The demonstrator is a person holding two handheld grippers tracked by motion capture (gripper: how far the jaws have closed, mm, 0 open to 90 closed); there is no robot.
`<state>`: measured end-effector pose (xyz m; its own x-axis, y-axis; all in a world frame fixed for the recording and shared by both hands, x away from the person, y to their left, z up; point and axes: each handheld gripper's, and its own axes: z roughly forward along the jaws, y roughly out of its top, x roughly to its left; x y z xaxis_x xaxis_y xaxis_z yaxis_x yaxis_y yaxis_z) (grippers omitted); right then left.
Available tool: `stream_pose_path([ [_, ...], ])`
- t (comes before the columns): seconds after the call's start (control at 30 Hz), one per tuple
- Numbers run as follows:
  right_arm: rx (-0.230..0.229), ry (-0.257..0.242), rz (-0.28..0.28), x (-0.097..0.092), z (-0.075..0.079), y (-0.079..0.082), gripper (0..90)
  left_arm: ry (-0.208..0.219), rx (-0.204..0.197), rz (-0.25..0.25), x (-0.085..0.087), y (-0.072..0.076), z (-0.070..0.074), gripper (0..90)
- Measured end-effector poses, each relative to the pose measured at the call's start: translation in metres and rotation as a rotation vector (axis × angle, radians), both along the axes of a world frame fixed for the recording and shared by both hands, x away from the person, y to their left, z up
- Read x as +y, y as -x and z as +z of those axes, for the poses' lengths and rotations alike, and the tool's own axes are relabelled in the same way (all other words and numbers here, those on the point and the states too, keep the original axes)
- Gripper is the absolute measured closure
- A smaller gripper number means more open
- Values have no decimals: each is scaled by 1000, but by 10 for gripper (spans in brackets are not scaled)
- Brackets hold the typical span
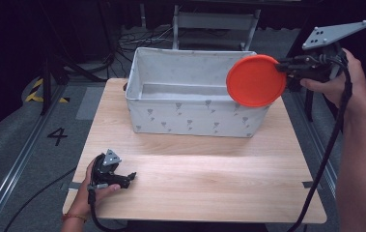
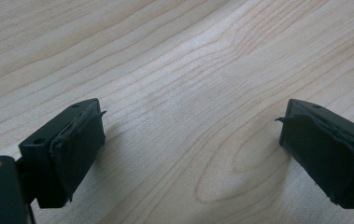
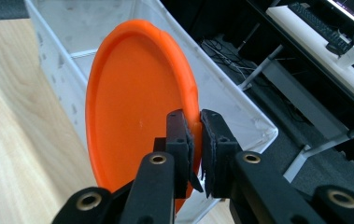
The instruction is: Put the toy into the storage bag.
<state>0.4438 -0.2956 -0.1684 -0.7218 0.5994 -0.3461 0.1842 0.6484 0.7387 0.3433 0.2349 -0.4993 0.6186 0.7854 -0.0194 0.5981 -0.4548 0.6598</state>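
- High view: my right gripper (image 1: pixel 283 68) is clamped on the rim of the round orange plastic plate (image 1: pixel 256 80), held on edge over the right corner of the white fabric bin (image 1: pixel 190 113).
- My left gripper (image 1: pixel 130 176), jaws wide apart, rests on the light wooden table (image 1: pixel 209 179) in front of that bin, toward its left.

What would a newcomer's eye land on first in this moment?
The orange plate, held on edge by its rim in the right gripper over the right end of the white fabric bin. Then the left gripper, open and idle on the wooden table at front left.
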Motion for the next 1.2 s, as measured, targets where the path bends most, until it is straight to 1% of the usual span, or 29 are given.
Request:
stream_pose_path([
  [0.07,-1,-2,-10,3,0,-8,826,-2,0,1,0,0,0,70],
  [0.13,7,9,-20,5,-1,-18,826,-2,1,1,0,0,0,70],
  [0.17,3,15,-30,5,-2,-22,826,-2,1,2,0,0,0,70],
  [0.27,9,16,-42,6,-5,-34,826,-3,0,2,0,0,0,70],
  [0.3,9,16,-42,6,-5,-34,826,-3,0,2,0,0,0,70],
  [0.47,30,40,-42,9,-16,-53,826,-3,3,0,0,0,0,70],
  [0.53,31,57,-30,11,-22,-58,826,-3,3,0,0,0,0,70],
  [0.57,41,67,-17,13,-27,-62,826,-2,3,0,0,0,0,70],
  [0.63,45,81,-3,15,-33,-66,825,-2,3,0,0,0,0,70],
  [0.7,51,85,3,17,-39,-70,825,-2,3,0,0,0,0,70],
  [0.77,55,101,7,19,-44,-75,825,-1,3,1,0,0,0,70],
  [0.93,70,105,16,22,-54,-85,825,-1,3,1,0,0,0,70],
  [1.03,80,109,31,25,-62,-88,826,-1,3,1,0,0,0,70],
  [1.13,88,129,60,28,-71,-89,825,-1,3,1,0,0,0,70],
  [1.2,105,140,76,31,-76,-89,825,0,1,3,0,0,0,70],
])
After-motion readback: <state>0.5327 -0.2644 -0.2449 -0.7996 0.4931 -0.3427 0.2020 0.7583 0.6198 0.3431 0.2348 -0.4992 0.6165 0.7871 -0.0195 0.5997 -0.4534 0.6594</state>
